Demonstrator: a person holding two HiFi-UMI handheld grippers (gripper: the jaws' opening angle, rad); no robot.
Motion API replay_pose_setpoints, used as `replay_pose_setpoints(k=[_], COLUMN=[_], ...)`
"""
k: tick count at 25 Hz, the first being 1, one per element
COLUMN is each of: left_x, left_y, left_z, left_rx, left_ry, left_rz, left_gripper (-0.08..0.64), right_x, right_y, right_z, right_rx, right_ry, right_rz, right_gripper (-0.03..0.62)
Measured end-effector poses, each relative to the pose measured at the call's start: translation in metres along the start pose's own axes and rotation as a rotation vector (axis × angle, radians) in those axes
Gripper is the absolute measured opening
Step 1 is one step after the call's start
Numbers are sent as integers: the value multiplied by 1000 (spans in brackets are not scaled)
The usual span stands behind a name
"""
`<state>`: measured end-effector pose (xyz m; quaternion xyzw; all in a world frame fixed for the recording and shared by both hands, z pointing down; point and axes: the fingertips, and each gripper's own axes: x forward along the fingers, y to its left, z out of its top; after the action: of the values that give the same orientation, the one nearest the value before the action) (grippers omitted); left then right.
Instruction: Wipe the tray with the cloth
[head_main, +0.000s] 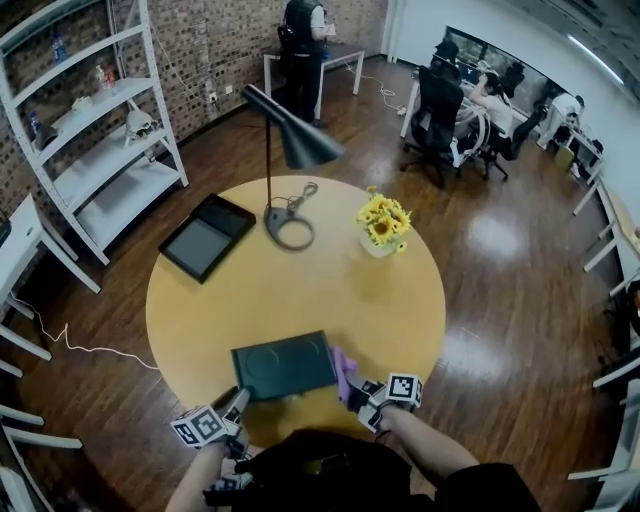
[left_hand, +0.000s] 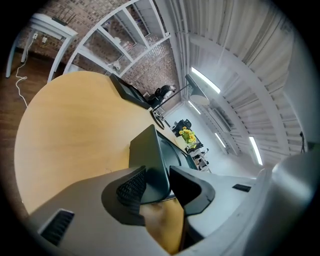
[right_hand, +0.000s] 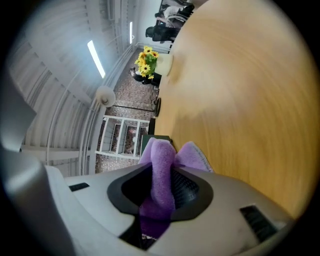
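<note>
A dark green tray (head_main: 285, 365) lies on the round wooden table (head_main: 300, 290), near its front edge. My left gripper (head_main: 240, 402) is at the tray's near left corner. In the left gripper view the tray's rim (left_hand: 150, 155) stands between the jaws of the left gripper (left_hand: 157, 181), and both pads press on it. My right gripper (head_main: 357, 386) is just right of the tray, shut on a bunched purple cloth (head_main: 343, 370). In the right gripper view the cloth (right_hand: 162, 160) sticks up out of the right gripper (right_hand: 162, 186). The tray's edge (right_hand: 154, 140) shows just behind it.
A second, black tray (head_main: 207, 236) lies at the table's far left. A black desk lamp (head_main: 292, 140) stands at the back on a ring base (head_main: 290, 228). A pot of sunflowers (head_main: 384, 225) sits at the back right. A white shelf unit (head_main: 95, 130) stands left of the table.
</note>
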<state>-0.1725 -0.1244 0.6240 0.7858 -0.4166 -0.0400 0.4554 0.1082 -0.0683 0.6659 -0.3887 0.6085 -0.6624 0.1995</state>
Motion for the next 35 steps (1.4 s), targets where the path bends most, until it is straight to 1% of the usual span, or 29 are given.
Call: replay_pose_setpoints(k=[2, 4, 6, 8, 10, 12, 13, 14, 15, 16, 17, 21, 23, 25, 28, 31, 35], left_x=[1, 3, 3, 3, 3, 2, 3, 4, 5, 6, 6, 3, 8, 12, 9, 6, 4], left_y=[0, 0, -1, -2, -1, 0, 0, 1, 1, 0, -2, 2, 1, -2, -1, 4, 5], left_z=[1, 0, -1, -1, -1, -2, -3, -4, -4, -3, -1, -5, 4, 10, -1, -5, -2], left_rx=[2, 3, 0, -1, 0, 13, 23, 30, 35, 40, 45, 51, 60, 47, 6, -12, -7], left_ry=[2, 4, 6, 9, 7, 3, 0, -3, -5, -7, -8, -12, -26, -26, 0, 19, 28], left_rz=[0, 1, 6, 12, 17, 26, 29, 31, 32, 33, 37, 54, 49, 46, 52, 40, 22], left_gripper=[135, 133, 133, 132, 133, 132, 130, 132, 132, 132, 131, 130, 132, 130, 133, 140, 143], right_x=[0, 6, 20, 41, 68, 91, 99, 103, 104, 104, 103, 92, 87, 80, 61, 52, 44], right_y=[12, 33, 60, 85, 95, 82, 72, 64, 61, 61, 61, 60, 64, 68, 59, 55, 56], right_z=[7, 31, 68, 93, 93, 76, 69, 64, 64, 65, 65, 53, 52, 50, 35, 22, 9], right_rx=[-76, -164, -324, -487, -635, -788, -857, -914, -952, -972, -974, -949, -946, -909, -839, -828, -803], right_ry=[31, 11, -32, -40, 18, 114, 146, 153, 143, 128, 114, 95, 77, 54, 41, 51, 61], right_rz=[-1, 9, 3, -43, -131, -263, -334, -393, -429, -440, -435, -387, -355, -320, -295, -276, -245], right_gripper=[98, 101, 101, 101, 104, 109, 111, 127, 129, 129, 129, 130, 130, 130, 130, 130, 131])
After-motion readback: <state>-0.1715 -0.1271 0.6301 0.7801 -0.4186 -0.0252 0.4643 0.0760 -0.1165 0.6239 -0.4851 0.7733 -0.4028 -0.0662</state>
